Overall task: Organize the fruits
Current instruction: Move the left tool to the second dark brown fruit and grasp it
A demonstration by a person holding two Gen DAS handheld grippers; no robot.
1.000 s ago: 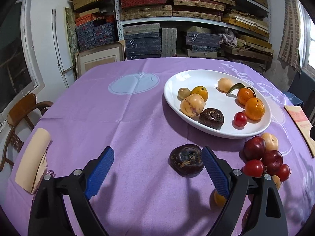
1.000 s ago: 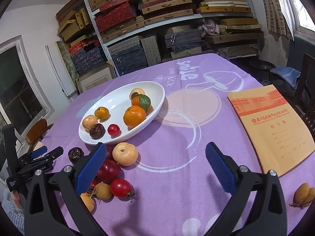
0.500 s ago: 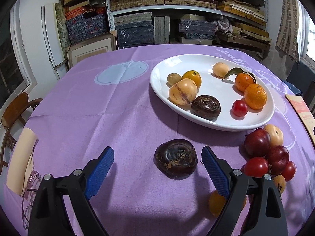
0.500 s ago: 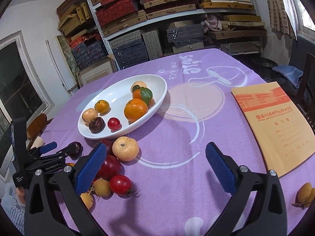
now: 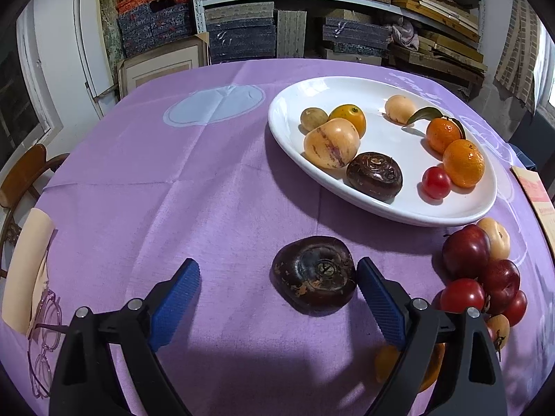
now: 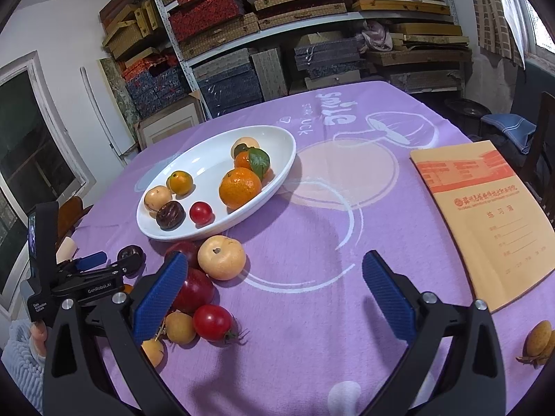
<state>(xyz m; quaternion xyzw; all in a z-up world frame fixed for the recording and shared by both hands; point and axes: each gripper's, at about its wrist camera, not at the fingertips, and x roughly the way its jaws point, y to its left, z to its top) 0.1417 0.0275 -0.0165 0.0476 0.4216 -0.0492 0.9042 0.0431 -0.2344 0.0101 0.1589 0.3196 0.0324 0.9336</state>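
Note:
A dark brown flattened fruit (image 5: 315,273) lies on the purple cloth between the blue pads of my left gripper (image 5: 278,300), nearer the right pad; the jaws stand wide apart and do not touch it. The white oval plate (image 5: 364,86) beyond it holds several fruits, among them two oranges and a second dark brown fruit (image 5: 374,175). A cluster of red and yellow fruits (image 5: 480,277) lies to the right. In the right wrist view my right gripper (image 6: 274,289) is open over bare cloth, beside a yellow apple (image 6: 222,257) and a red tomato (image 6: 212,322). There the left gripper (image 6: 107,260) appears around the dark fruit (image 6: 131,254).
An orange notebook (image 6: 485,215) lies at the right of the table. Small yellow fruits (image 6: 537,341) sit near the right edge. Glasses (image 5: 43,346) and a beige roll (image 5: 26,267) lie at the left edge. Chairs and loaded shelves surround the table.
My left gripper has moved forward and to the right, so the dark brown fruit now lies between its pads. The right gripper has shifted slightly closer to the fruit cluster.

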